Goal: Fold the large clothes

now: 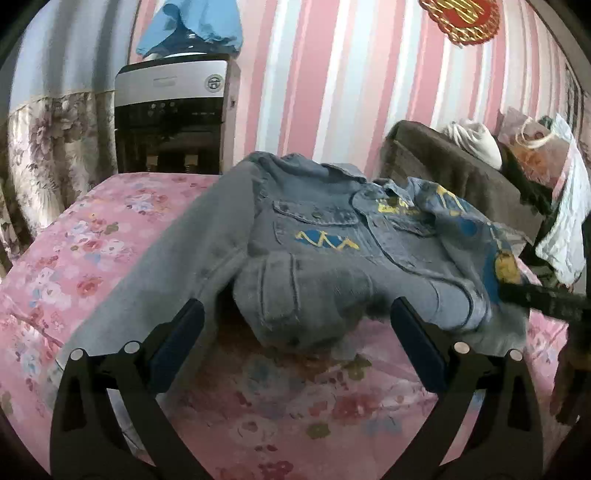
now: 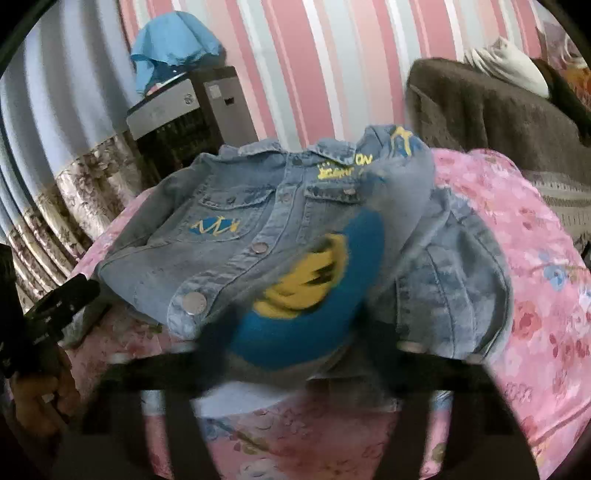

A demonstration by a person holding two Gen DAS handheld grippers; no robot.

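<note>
On the bed | left gripper [image 1: 297, 332] agape, empty | right gripper [image 2: 295, 332] pinching denim jacket [image 2: 236, 236]

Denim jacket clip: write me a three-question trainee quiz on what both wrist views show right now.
1. True or false: the left gripper has its jaws wide open and clamps nothing.
2. Multiple choice: the denim jacket lies on: A) a pink floral bedspread; B) a wooden table; C) a tiled floor.
3. Short answer: what colour is the cloth draped over the appliance behind the bed?

Key: 1 true; 2 A; 3 blue.
</note>
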